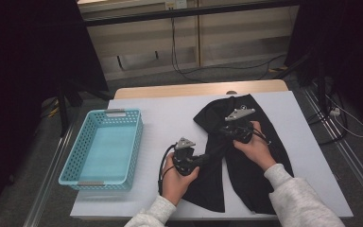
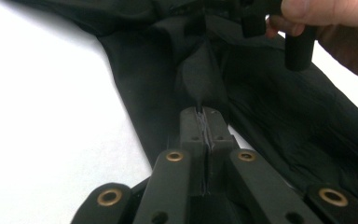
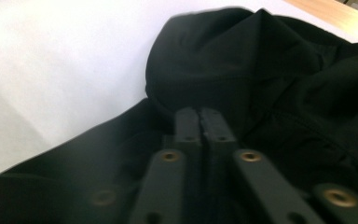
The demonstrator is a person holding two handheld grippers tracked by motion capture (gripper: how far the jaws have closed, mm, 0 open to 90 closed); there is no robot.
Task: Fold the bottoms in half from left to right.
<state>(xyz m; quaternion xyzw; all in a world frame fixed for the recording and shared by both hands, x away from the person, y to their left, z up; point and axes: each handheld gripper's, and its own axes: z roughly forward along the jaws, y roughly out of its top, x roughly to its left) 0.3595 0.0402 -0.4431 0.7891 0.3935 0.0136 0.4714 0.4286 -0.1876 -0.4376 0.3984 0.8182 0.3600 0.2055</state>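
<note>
Item: black fabric hooded garment (image 1: 246, 156), spread on white desk (image 1: 170, 118). Left claw (image 2: 204, 122) pinches a fabric fold; right claw (image 3: 203, 122) beyond it, closed, seemingly empty. Step: folding. Next: regrip, likely.

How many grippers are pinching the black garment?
1 for certain: the left gripper is shut on a fold of the black garment near its middle. The right gripper sits over the garment's top; any grip there is hidden.

A white-topped table (image 1: 170, 118) stands on grey floor (image 1: 208, 75) — dark curtains (image 1: 28, 56) flank pale panelling (image 1: 227, 33) (cables trailing).
</note>
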